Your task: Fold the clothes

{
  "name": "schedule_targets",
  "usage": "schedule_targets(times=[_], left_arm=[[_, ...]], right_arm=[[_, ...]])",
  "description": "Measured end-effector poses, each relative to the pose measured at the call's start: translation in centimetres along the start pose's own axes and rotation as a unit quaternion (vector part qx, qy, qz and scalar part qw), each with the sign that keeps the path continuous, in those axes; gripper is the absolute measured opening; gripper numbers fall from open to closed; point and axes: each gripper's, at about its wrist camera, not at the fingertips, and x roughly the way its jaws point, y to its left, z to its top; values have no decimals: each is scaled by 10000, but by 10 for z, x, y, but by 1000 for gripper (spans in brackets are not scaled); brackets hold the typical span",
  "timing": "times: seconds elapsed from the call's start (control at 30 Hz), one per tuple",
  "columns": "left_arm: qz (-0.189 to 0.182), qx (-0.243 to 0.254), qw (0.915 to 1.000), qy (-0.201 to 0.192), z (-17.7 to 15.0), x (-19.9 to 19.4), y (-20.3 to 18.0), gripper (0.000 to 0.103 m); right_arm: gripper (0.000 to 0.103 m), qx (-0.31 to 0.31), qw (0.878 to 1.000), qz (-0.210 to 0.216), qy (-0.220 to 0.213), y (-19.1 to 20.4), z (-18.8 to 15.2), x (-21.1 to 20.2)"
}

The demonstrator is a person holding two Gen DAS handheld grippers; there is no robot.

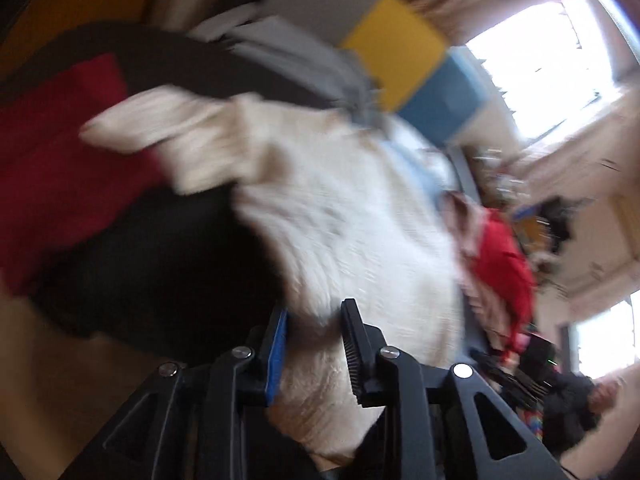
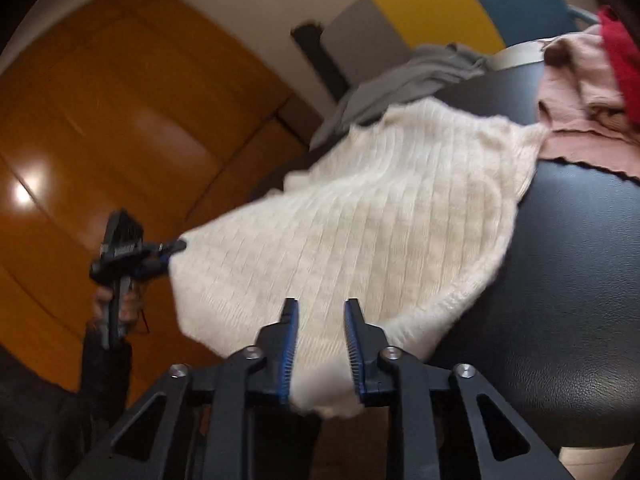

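Observation:
A cream ribbed sweater (image 2: 360,220) lies half on a black padded table (image 2: 560,280) and half lifted off its left edge. My right gripper (image 2: 320,308) is shut on the sweater's near hem, and cloth fills the gap between its fingers. My left gripper (image 2: 176,248), held by a hand in a dark sleeve, pinches the sweater's left corner out over the floor. The left wrist view is blurred; the cream sweater (image 1: 340,220) runs away from my left gripper (image 1: 314,314), with knit caught between the fingers. One sleeve sticks out to the upper left.
A pink garment (image 2: 580,112) and a red garment (image 2: 620,52) are heaped at the table's far right. A grey garment (image 2: 400,84) lies behind the sweater. An orange wooden door (image 2: 120,120) fills the left, and grey, yellow and blue wall panels (image 2: 432,8) stand beyond.

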Motion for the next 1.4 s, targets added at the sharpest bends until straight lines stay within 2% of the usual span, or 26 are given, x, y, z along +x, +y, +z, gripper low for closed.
schedule_targets(times=[0.03,0.1,0.2,0.27,0.33,0.43,0.47,0.57,0.6,0.63,0.67,0.7,0.73,0.8,0.9,0.97,1.0,1.07,1.13,1.2,1.27,1.33,1.4], left_arm=[[305,-187,9993,-51,1,3,12,26],[625,-429,9970,-146,1,14,22,26],[-8,-125,9999,-80,-2,34,-1,28],[-365,260,9990,55,0,55,-31,29],[-565,702,9959,38,1,73,-63,31],[-963,1262,9872,180,8,97,-115,36],[-1070,1415,9838,244,10,102,-132,38],[-1385,1818,9717,597,23,116,-178,47],[-1442,1887,9687,716,28,122,-192,47],[-1459,1965,9664,787,24,121,-202,50],[-1495,2115,9611,960,29,130,-214,53],[-1531,2264,9552,1132,34,138,-226,54],[-1539,2421,9490,1310,38,148,-238,57],[-1369,2785,9352,1704,35,176,-262,59],[-957,3381,9075,2300,23,221,-287,60],[-706,3623,8948,2513,13,240,-291,59],[-535,3705,8917,2543,9,249,-289,59],[-329,3733,8958,2392,4,256,-287,50],[-455,3449,9099,2260,5,252,-279,42],[-719,3032,9266,2104,11,244,-261,36],[-979,2587,9417,1918,14,237,-235,32],[-1259,2228,9502,1778,14,231,-214,32],[-1617,1783,9562,1669,12,225,-193,32]], right_arm=[[48,51,9998,-188,59,-4,-2,4],[48,376,9983,-453,-13,-18,-5,6],[50,684,9926,-941,-347,-37,1,0],[58,887,9868,-1199,-635,-52,11,-4],[70,1070,9817,-1327,-847,-68,25,-5],[73,1524,9806,-1067,-611,-94,36,15],[73,1534,9821,-933,-576,-91,37,22],[73,1073,9912,-416,-656,-59,40,39],[76,758,9938,-340,-733,-42,40,42],[83,381,9955,-374,-789,-25,39,46],[88,-45,9954,-478,-824,-6,37,51],[98,-421,9942,-576,-809,10,34,58],[103,-757,9920,-671,-749,22,29,67],[103,-1282,9863,-808,-655,41,21,82],[103,-1495,9835,-808,-621,45,14,91],[103,-1636,9814,-807,-599,47,9,96],[103,-1707,9803,-807,-587,49,7,99],[103,-1848,9778,-806,-565,51,2,105],[99,-1856,9784,-752,-507,49,-1,105],[91,-1451,9861,-687,-424,33,4,88],[90,-900,9913,-783,-548,10,13,66],[90,-291,9906,-1035,-841,-19,25,44],[90,178,9822,-1544,-1053,-46,40,28]])
